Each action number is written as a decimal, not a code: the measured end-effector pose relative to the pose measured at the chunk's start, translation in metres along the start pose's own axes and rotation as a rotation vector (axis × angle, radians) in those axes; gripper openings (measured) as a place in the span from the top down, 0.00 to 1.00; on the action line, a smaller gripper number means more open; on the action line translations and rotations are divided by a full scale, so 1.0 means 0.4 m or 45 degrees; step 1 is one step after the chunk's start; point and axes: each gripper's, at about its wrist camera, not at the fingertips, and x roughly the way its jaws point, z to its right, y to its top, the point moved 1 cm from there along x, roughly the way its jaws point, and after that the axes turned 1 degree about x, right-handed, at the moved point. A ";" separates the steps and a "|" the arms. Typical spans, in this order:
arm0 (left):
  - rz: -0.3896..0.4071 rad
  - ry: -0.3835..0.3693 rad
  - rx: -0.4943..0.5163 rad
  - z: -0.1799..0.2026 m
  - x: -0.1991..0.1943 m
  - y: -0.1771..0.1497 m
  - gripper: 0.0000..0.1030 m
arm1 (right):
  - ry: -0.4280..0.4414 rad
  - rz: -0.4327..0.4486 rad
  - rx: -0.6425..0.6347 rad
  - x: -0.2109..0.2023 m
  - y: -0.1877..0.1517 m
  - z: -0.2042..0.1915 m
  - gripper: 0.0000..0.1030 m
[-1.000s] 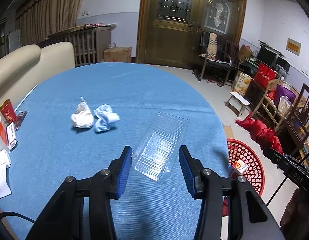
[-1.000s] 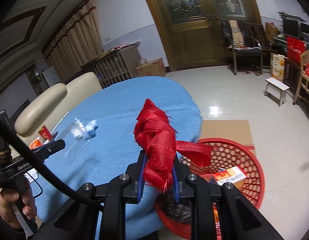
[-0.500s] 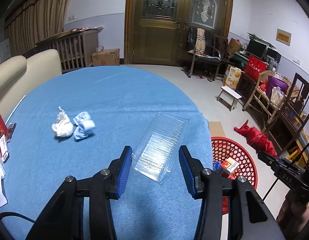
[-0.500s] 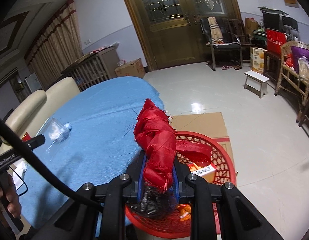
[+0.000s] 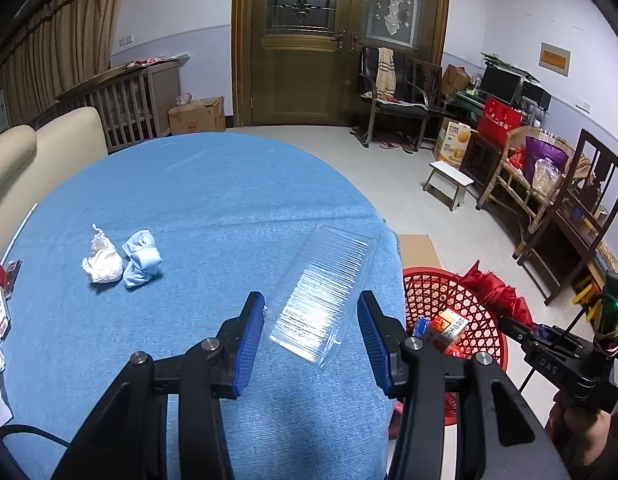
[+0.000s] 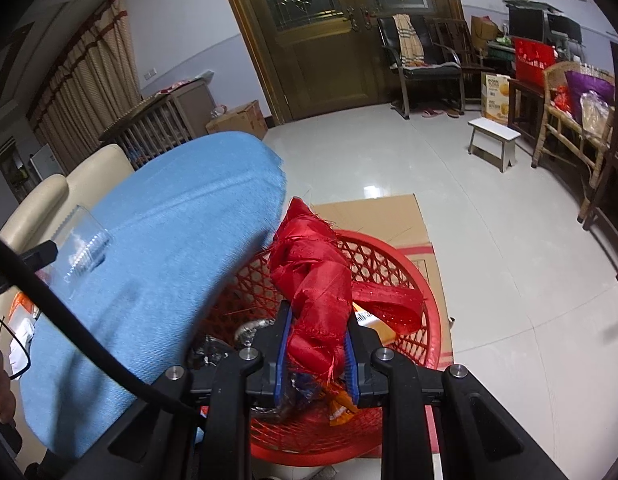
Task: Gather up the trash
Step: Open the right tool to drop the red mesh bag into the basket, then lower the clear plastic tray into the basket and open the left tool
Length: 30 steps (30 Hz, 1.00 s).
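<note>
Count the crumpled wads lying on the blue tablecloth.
2: a white paper wad and a light blue wad, touching side by side, on the left of the tablecloth. Others may lie outside view.

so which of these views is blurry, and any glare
Right wrist view: the blue tablecloth edge is motion-smeared, and a glare patch sits on the floor tiles. Left wrist view: sharp, though the clear plastic tray glints; both bend at the edges.

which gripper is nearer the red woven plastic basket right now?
Right. The right gripper, shut on a crumpled red cloth, is directly above the red woven plastic basket. The left gripper is over the blue-clothed table beside it, holding a clear ribbed plastic tray.
</note>
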 end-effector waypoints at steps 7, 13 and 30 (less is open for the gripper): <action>0.001 -0.021 0.010 0.016 0.003 0.008 0.52 | -0.013 -0.028 0.010 0.012 -0.001 0.011 0.77; 0.004 -0.048 0.039 0.047 0.005 0.017 0.52 | -0.022 -0.094 0.003 0.039 -0.008 0.012 0.71; -0.070 -0.172 0.166 0.194 0.056 0.018 0.52 | -0.016 0.114 0.171 -0.068 0.050 0.100 0.19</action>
